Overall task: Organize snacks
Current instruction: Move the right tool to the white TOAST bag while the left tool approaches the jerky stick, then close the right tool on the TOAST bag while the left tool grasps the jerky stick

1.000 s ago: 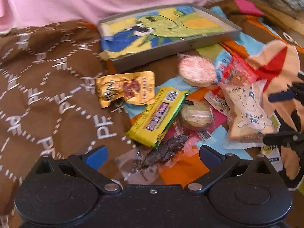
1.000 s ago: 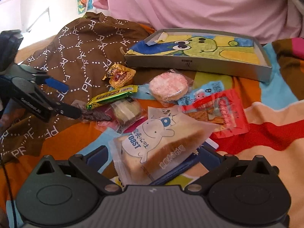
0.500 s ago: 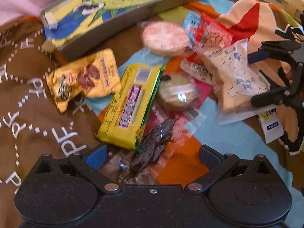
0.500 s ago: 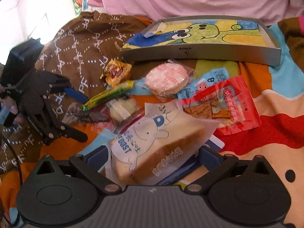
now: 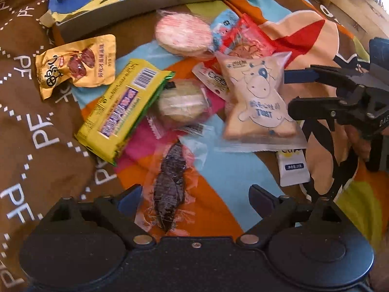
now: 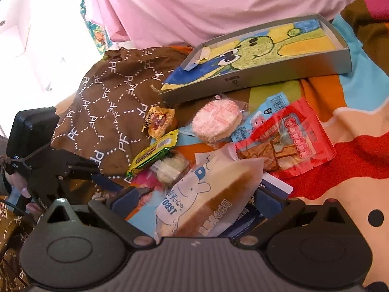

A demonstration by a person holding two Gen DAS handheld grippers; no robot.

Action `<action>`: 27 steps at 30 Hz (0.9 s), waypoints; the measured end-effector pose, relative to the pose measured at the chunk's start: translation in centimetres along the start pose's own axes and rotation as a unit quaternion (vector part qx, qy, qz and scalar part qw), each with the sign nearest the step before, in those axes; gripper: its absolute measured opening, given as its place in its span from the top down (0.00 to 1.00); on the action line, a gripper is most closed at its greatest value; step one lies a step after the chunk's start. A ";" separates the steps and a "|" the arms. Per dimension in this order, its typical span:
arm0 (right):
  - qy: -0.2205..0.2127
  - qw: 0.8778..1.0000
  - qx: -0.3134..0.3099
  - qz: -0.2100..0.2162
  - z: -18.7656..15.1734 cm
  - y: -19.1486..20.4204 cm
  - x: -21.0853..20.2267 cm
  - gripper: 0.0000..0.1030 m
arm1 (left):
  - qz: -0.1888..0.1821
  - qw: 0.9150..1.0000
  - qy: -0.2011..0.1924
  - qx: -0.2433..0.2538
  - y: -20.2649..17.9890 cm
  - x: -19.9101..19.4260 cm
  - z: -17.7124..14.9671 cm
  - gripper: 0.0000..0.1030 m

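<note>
Jaws of my left gripper [image 5: 194,192] stood wide around the dark dried-fish packet [image 5: 170,187], lower centre; right gripper [image 6: 194,199] gaped astride the toast bag [image 6: 206,194], neither gripping.

A bedspread [image 6: 352,131] printed in bold blocks of orange, red, light blue and cream covers the surface, with a brown cloth [image 6: 107,112] bearing white "PF" lettering rumpled over its left side. Pink fabric [image 6: 194,7] hangs along the far edge. Strong daylight washes out a white wall [image 6: 36,36] at the far left.
</note>
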State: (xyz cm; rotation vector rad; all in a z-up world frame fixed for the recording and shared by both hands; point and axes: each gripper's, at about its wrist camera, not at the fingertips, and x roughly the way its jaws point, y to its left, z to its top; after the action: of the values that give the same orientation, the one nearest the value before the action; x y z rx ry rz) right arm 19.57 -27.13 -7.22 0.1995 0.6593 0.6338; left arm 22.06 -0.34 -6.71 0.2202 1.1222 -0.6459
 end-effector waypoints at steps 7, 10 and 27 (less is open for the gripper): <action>0.013 1.000 -0.011 -0.016 0.0 0.5 1.0 0.00 | 0.069 0.998 -0.004 -0.003 -0.5 1.2 0.2 0.11; 0.010 1.000 -0.014 -0.025 0.2 0.4 1.6 0.01 | 0.092 0.996 -0.009 -0.014 -0.4 1.4 0.3 0.12; 0.025 0.995 -0.038 -0.092 0.0 2.6 0.0 0.36 | 0.088 0.987 -0.063 -0.118 -2.7 0.6 -1.5 0.55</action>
State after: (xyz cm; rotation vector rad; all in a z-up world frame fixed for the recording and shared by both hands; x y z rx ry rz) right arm 18.30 -25.02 -6.26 0.0500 0.6922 0.4874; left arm 19.47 -2.01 -7.52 0.0726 1.0339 -0.3613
